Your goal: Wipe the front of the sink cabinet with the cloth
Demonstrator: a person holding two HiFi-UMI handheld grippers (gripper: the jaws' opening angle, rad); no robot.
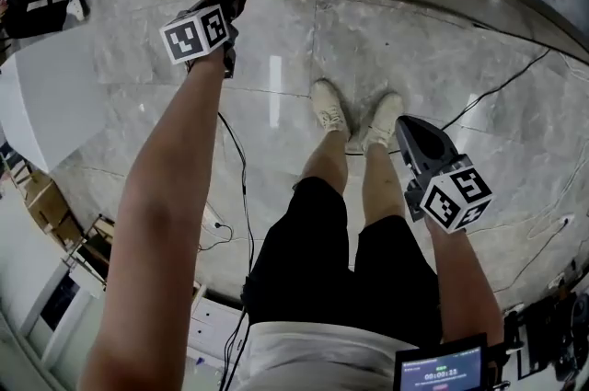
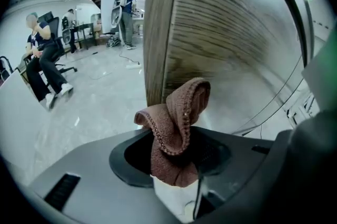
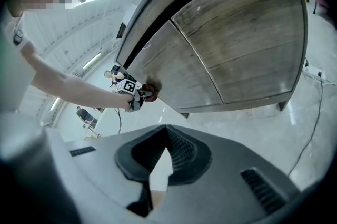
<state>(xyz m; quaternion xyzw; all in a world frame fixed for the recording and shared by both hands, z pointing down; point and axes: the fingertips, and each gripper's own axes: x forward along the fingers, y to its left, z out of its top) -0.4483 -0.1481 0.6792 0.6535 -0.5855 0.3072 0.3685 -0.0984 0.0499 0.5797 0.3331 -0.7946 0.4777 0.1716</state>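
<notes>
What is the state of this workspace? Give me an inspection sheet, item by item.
Surface: sink cabinet, curved wood-grain front with two panels and a seam between them; no marks can be made out.
Job's things: brown cloth, bunched, at the cabinet's left part; contact cannot be told.
Clutter: white panel beside the cabinet.
Grippers: left gripper shut on the cloth, up at the cabinet front; right gripper jaws together, nothing between them, hanging low away from the cabinet.
Cables: black cables lie across the floor near the cabinet.
Surroundings: marble-tile floor; a seated person farther off.
</notes>
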